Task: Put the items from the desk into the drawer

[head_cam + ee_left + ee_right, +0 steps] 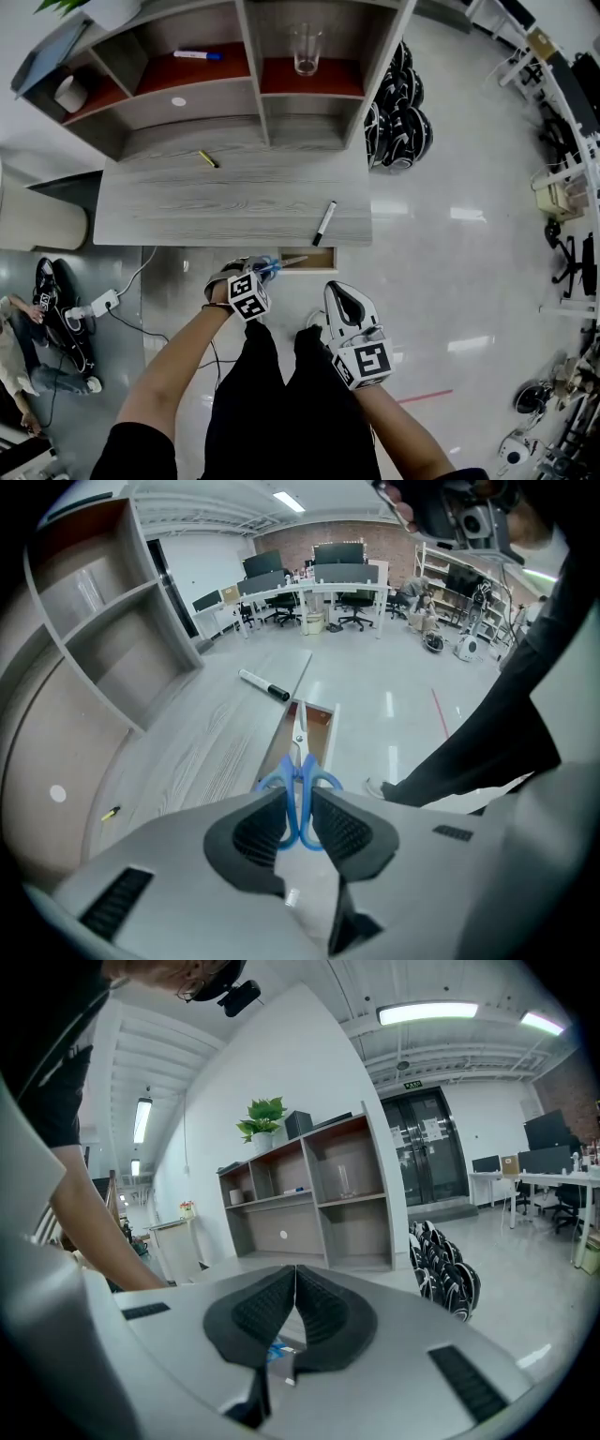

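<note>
Left gripper (300, 797): jaws partly apart and clamped on the blue handles of the scissors (300, 761), pads pressing on both sides. The scissors' blades are closed and point away from the gripper at the drawer (317, 260), their tip over the drawer's left end; whether it touches the drawer cannot be told. Right gripper (295, 1275): jaws brought together with nothing between them, held near the drawer on its right side, over the floor and clear of the surface (234, 202). The drawer is pulled open below the front edge of the surface, showing a brown inside. A black marker (323, 223) lies on the surface just behind the drawer, close to the front edge and at a slant. A small yellow item (208, 159), too small to identify, lies on the surface well back and to the left of the drawer, near the foot of the shelf unit (253, 94). The shelf unit stands at the far side of the surface from the drawer. Its red-lined shelves carry a clear glass (306, 49), a blue-capped pen (199, 54) and a white cup (70, 92).
</note>
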Demonstrator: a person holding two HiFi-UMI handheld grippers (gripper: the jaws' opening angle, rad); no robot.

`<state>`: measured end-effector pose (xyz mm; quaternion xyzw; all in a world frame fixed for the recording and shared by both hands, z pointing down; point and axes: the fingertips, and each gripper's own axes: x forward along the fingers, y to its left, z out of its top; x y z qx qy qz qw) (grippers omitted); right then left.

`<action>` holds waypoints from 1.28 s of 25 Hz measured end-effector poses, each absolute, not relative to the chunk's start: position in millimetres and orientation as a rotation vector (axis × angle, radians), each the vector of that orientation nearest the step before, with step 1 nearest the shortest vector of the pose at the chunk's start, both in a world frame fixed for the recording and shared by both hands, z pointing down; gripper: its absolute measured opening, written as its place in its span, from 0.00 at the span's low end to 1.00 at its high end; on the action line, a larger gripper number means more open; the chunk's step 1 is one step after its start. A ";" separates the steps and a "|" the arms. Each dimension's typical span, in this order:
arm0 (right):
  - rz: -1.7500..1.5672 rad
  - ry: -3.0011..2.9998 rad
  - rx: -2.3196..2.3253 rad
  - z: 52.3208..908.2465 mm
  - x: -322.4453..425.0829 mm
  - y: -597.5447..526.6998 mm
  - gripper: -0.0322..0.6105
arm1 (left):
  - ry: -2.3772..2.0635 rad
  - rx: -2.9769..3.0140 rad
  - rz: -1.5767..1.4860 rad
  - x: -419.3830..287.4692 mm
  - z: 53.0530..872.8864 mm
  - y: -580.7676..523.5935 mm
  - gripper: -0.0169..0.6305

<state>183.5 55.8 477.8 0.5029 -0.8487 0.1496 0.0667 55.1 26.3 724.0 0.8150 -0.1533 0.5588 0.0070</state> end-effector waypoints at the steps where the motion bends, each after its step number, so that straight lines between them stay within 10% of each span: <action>1: 0.459 -2.555 1.514 481.5 187.5 56.8 0.08 | -0.479 2.549 1.752 58.3 727.4 24.7 0.17; 32: 0.586 -2.514 1.418 556.9 231.2 74.1 0.08 | -0.370 2.563 1.819 128.0 815.5 1.9 0.17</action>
